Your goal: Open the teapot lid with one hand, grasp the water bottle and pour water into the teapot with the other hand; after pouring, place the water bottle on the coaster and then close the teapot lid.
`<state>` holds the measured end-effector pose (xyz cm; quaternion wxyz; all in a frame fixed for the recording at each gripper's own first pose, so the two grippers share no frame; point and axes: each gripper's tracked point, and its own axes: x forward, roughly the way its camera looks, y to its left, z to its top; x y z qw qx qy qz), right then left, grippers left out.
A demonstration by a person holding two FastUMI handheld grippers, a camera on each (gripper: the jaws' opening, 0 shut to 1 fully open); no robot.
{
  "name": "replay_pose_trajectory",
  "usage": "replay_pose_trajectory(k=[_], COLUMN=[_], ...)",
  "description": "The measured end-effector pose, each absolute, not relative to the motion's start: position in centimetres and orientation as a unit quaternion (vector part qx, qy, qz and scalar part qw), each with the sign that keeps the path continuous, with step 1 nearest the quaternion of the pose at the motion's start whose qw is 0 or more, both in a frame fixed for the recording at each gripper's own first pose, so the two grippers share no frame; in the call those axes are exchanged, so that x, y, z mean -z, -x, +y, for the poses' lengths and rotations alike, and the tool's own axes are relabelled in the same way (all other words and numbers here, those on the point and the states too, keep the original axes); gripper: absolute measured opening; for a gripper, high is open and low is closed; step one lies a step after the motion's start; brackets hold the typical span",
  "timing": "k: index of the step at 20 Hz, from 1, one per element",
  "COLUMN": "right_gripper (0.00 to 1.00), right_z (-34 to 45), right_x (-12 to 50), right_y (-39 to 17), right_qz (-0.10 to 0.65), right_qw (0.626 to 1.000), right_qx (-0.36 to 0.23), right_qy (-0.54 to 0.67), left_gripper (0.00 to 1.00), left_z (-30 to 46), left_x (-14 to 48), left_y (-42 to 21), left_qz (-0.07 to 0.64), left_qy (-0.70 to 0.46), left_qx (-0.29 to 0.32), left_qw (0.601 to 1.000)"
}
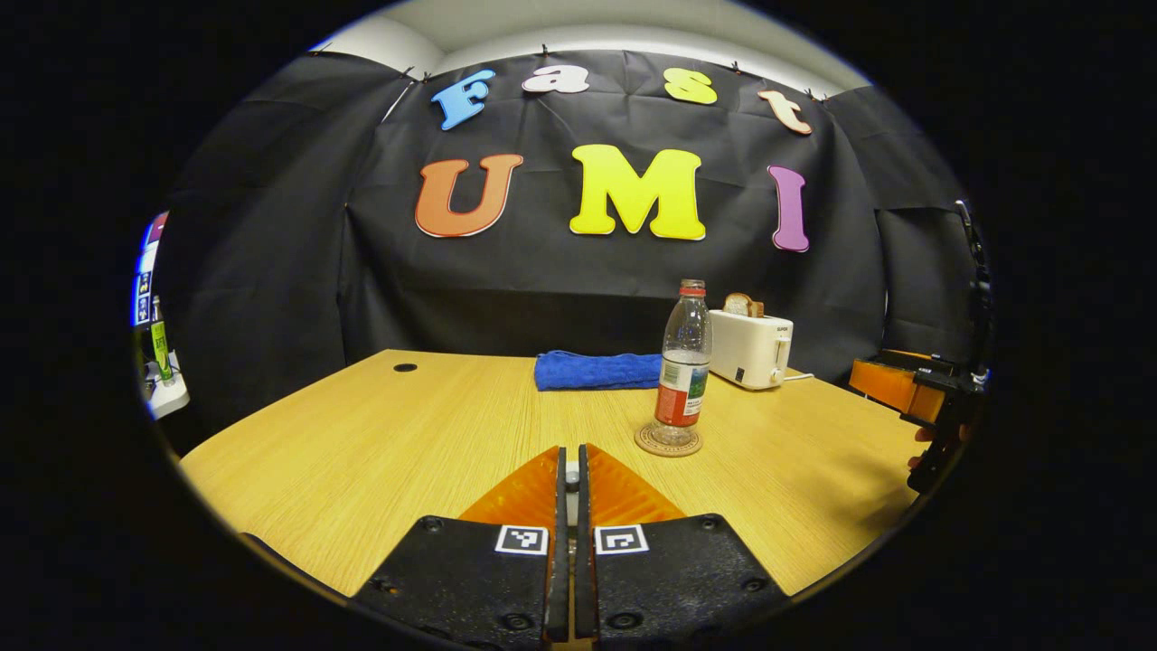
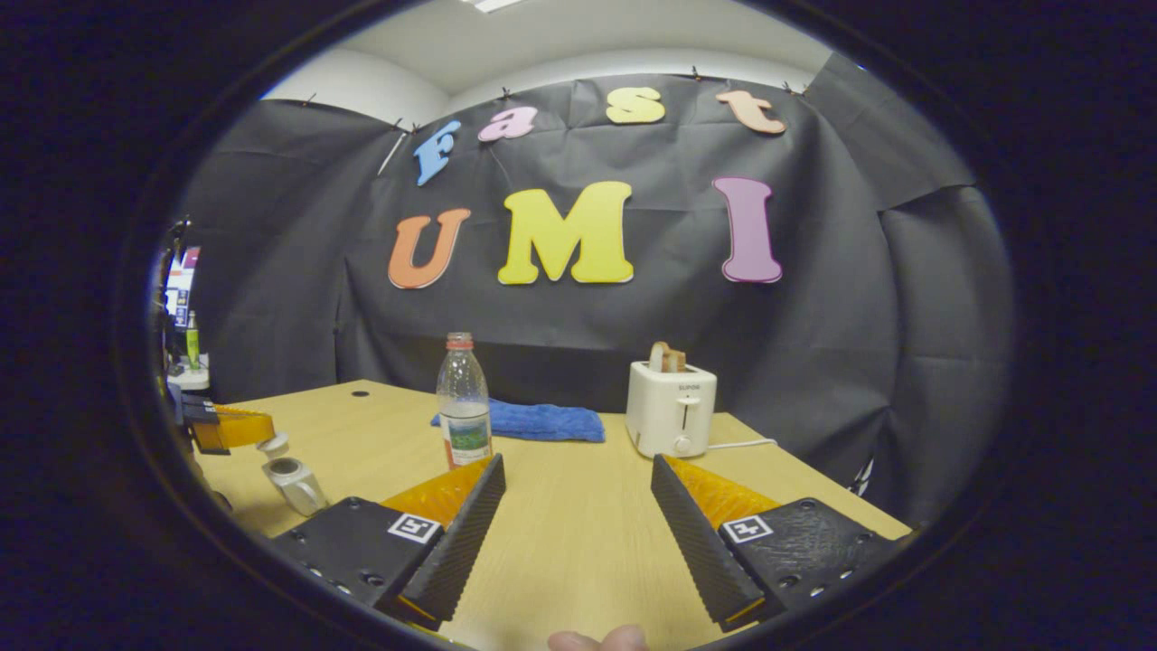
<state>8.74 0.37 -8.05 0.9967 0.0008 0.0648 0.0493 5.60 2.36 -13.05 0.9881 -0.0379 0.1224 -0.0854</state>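
Note:
A clear water bottle with a red cap and red label stands upright on a round coaster at mid-table. In the right gripper view the bottle is just beyond my right gripper, which is open with nothing between its fingers. My left gripper is shut on a small grey knob of the teapot lid. The right gripper view shows the left gripper at far left holding the white lid just above the small open teapot. My right gripper is at the table's right edge.
A white toaster with a slice of bread in it stands at the back right, its cord trailing on the wooden table. A folded blue towel lies behind the bottle. A fingertip shows at the bottom edge.

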Motion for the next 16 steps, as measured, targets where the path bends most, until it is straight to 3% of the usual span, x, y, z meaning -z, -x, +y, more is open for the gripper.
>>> replay_pose_trajectory(k=[16], right_gripper=[0.96], right_z=[-2.1], right_x=[8.4], right_y=[-7.9], right_qz=[0.062], right_qw=[0.998], right_qx=[-0.030], right_qy=[0.001], left_gripper=[0.07], left_z=[2.1], left_x=[14.7], left_y=[-5.2], left_qz=[0.142], left_qy=[0.030], left_qx=[0.074], left_qw=[0.987])
